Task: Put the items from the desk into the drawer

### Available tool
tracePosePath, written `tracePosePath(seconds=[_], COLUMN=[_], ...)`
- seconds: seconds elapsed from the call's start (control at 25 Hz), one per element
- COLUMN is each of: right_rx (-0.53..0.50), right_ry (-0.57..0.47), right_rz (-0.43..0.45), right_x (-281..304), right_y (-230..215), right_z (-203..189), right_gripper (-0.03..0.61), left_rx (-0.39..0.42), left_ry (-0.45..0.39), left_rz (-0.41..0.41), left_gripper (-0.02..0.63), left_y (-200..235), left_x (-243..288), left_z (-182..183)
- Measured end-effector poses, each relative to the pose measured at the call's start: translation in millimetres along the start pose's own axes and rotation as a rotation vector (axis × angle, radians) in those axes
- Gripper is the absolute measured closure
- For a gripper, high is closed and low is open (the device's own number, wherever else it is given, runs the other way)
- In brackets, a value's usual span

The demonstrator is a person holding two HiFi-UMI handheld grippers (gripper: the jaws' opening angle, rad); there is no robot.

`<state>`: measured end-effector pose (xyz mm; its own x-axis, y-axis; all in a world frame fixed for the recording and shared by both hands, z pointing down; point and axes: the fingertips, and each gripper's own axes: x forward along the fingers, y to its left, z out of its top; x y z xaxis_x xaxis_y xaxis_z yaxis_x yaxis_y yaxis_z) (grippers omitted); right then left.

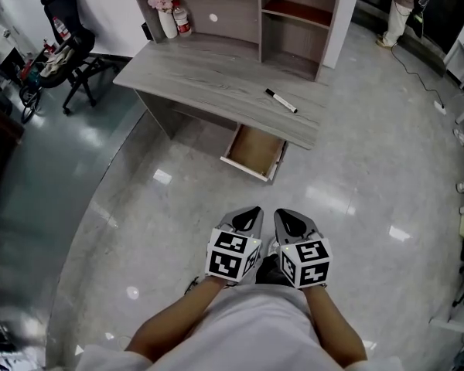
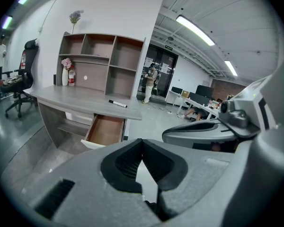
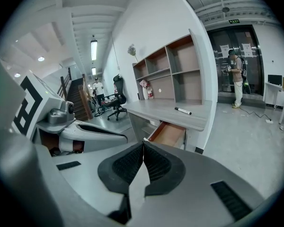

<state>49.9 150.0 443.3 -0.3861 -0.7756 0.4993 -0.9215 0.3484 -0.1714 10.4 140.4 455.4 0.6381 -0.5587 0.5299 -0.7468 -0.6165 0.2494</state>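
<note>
A black-and-white marker (image 1: 281,100) lies on the grey wooden desk (image 1: 209,79), towards its right end; it also shows in the left gripper view (image 2: 117,103) and the right gripper view (image 3: 182,110). Under the desk top an open drawer (image 1: 254,151) with a brown inside stands pulled out and looks empty. My left gripper (image 1: 248,216) and right gripper (image 1: 291,220) hang side by side over the floor, well short of the desk. Both are shut with nothing between the pads.
A shelf unit (image 1: 240,6) rises at the back of the desk, with a white vase of flowers (image 1: 166,18) and a red bottle (image 1: 182,20). A black office chair (image 1: 66,49) stands at the left. A person (image 1: 398,6) stands far back right. Glossy floor (image 1: 178,222) lies between me and the desk.
</note>
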Motion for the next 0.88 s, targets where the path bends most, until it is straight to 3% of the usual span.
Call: tracePosePath(seconds=[0.36, 0.88], right_rx=[0.018, 0.005], right_ry=[0.005, 0.015], right_rz=[0.070, 0.172], right_x=[30.9, 66.0], right_y=[-56.6, -116.7], right_z=[31.5, 57.6], right_gripper=[0.577, 0.577], left_rx=[-0.013, -0.039], left_ry=[0.028, 0.039], left_rz=[0.069, 0.161], left_gripper=[0.612, 0.612], left_y=[8.7, 14.1], left_x=[54.7, 116.0], left_z=[43.8, 77.7])
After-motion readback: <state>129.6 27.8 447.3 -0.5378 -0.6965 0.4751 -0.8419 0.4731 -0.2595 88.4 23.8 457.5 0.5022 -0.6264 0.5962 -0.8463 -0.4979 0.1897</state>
